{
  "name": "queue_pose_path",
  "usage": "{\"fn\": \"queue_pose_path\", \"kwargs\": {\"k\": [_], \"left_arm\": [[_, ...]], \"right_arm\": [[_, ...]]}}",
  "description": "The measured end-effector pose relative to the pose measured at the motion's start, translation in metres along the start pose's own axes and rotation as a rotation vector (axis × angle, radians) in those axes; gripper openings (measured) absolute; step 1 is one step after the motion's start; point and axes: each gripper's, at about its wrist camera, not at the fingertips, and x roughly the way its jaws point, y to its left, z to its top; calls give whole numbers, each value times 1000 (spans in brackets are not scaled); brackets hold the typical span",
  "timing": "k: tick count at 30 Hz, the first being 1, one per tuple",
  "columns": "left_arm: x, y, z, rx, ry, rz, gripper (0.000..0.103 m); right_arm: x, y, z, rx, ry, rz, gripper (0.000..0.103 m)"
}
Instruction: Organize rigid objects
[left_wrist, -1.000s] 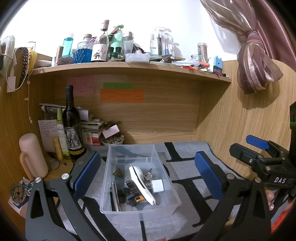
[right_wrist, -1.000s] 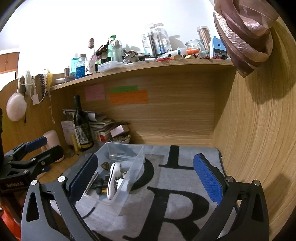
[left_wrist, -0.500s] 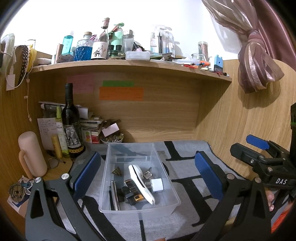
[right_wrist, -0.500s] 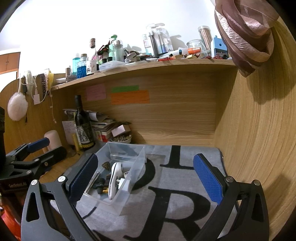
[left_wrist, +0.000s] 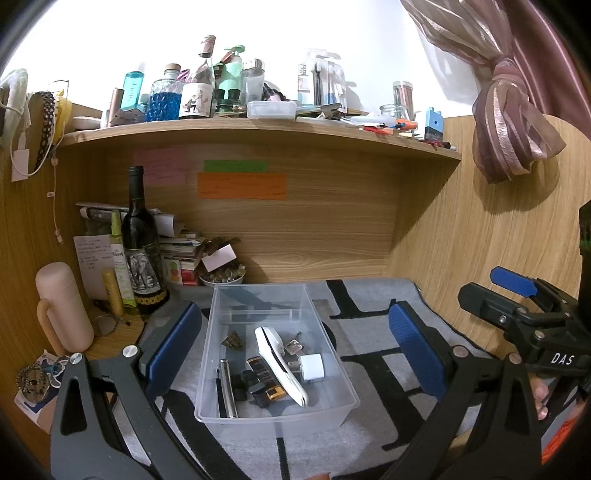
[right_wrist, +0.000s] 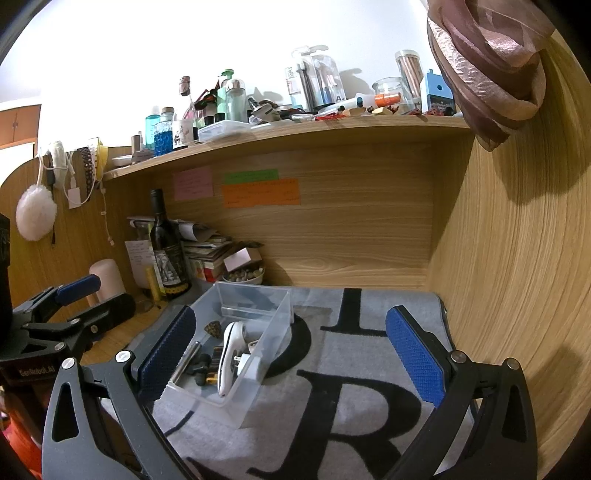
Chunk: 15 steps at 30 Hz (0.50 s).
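A clear plastic bin (left_wrist: 332, 373) sits on the grey mat and also shows in the right wrist view (right_wrist: 273, 317). It holds a long white device (left_wrist: 279, 358), a white plug adapter (left_wrist: 312, 367), a silver pen (left_wrist: 228, 387), keys and small dark items. My left gripper (left_wrist: 293, 347) is open and empty, held above and in front of the bin. My right gripper (right_wrist: 291, 354) is open and empty, to the right of the bin over the mat.
A wine bottle (left_wrist: 142, 251), a pink flask (left_wrist: 62, 310), stacked papers and a small bowl (left_wrist: 221, 275) stand at the back left. A crowded shelf (left_wrist: 258, 129) runs overhead. Wooden walls close the back and right. A grey lettered mat (right_wrist: 369, 369) covers the desk.
Both views have shifted slightly, with the bin a little lower and closer in the left wrist view. Both grippers stay open and empty.
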Motion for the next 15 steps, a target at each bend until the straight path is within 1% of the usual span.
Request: {"fn": "queue_pose_path", "kwargs": {"k": [6,13,15], "left_arm": [[-1,-2,-1,3,-3,-6,103],[-5,-5,-3,16,-24,-3,103],[-4,-5,-2,23,-15,-16,103]], "right_arm": [[0,0,-1,1,-1,2,103],[-1,2,-1,1,0,3,103],[-1,4,-1,-3,2,5,103]]}}
